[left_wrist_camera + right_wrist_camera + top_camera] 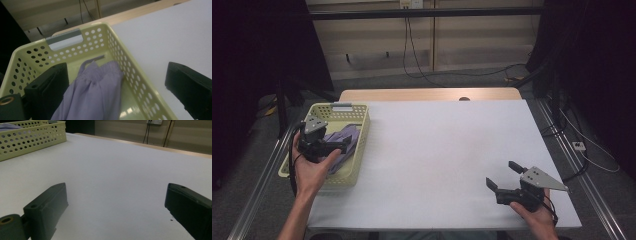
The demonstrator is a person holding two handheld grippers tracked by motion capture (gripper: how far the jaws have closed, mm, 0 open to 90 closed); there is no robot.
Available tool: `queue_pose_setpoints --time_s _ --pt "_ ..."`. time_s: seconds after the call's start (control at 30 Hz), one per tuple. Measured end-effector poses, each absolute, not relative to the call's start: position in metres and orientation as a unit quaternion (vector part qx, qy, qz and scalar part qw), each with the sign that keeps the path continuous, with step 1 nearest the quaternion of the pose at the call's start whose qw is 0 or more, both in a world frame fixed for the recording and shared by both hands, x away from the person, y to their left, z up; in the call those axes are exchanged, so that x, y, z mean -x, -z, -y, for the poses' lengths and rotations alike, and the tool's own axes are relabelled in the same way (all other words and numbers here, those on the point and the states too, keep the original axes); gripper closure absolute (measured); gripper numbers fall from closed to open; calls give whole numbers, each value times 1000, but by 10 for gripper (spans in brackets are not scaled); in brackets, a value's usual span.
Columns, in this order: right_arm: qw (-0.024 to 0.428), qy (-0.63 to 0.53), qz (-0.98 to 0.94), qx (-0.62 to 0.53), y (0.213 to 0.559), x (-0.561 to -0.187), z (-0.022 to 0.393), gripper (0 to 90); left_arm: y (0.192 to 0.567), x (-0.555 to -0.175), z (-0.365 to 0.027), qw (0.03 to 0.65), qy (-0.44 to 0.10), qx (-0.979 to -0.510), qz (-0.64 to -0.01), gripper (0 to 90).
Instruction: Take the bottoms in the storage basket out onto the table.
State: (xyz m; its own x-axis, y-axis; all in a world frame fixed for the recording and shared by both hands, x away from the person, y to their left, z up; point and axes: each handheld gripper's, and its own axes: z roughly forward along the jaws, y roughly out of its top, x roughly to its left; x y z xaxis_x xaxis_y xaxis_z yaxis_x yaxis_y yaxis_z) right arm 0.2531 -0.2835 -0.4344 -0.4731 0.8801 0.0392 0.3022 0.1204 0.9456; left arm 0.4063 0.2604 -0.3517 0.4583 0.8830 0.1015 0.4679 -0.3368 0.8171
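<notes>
left gripper [343, 145] hovers over the basket [357, 165], jaws spread wide, lined up to pinch the purple cloth [92, 97] heaped inside; right gripper [501, 175] rests low at the table's [437, 145] near right corner, jaws spread, empty, likely waiting clear of the reach

left tool [328, 146]: black, grey three-cornered plate | right tool [501, 176]: black, grey plate, trailing cable
</notes>
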Motion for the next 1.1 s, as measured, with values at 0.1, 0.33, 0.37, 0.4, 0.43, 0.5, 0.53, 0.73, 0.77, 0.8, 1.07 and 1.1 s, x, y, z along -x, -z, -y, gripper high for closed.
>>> queue_pose_setpoints --time_s 0.1,0.33,0.37,0.4,0.43,0.5,0.53,0.73,0.77,0.8,1.07,1.1 --pt "282 -504 -695 -428 435 -254 283 44 351 -418 -262 378 -276 -760 -451 101" --pt "279 -502 -697 -430 436 -255 283 44 348 -440 -264 373 -272 -752 -470 79" --pt "279 -502 -697 -430 436 -255 283 43 350 -442 -266 373 -264 -752 -475 80" --pt "279 -502 -697 -430 436 -255 283 44 351 -445 -267 372 -258 -750 -482 80" --pt "278 -502 -697 -429 436 -255 283 43 352 -446 -269 372 -261 -749 -483 87" --pt "279 -501 -697 -431 436 -255 283 41 354 -450 -271 361 -284 -743 -487 114" --pt "279 -501 -697 -431 436 -256 283 41 355 -452 -273 360 -282 -742 -490 96" --pt "278 -499 -698 -432 437 -256 283 41 359 -463 -286 350 -270 -734 -516 84" --pt "278 -498 -698 -433 437 -256 282 41 360 -463 -287 341 -282 -733 -516 96" --pt "279 -497 -698 -433 437 -257 282 41 361 -463 -289 334 -289 -733 -517 98" --pt "277 -495 -700 -435 438 -257 282 40 379 -472 -289 308 -210 -767 -522 74" --pt "277 -495 -700 -434 438 -257 282 40 380 -473 -289 305 -200 -774 -517 75"
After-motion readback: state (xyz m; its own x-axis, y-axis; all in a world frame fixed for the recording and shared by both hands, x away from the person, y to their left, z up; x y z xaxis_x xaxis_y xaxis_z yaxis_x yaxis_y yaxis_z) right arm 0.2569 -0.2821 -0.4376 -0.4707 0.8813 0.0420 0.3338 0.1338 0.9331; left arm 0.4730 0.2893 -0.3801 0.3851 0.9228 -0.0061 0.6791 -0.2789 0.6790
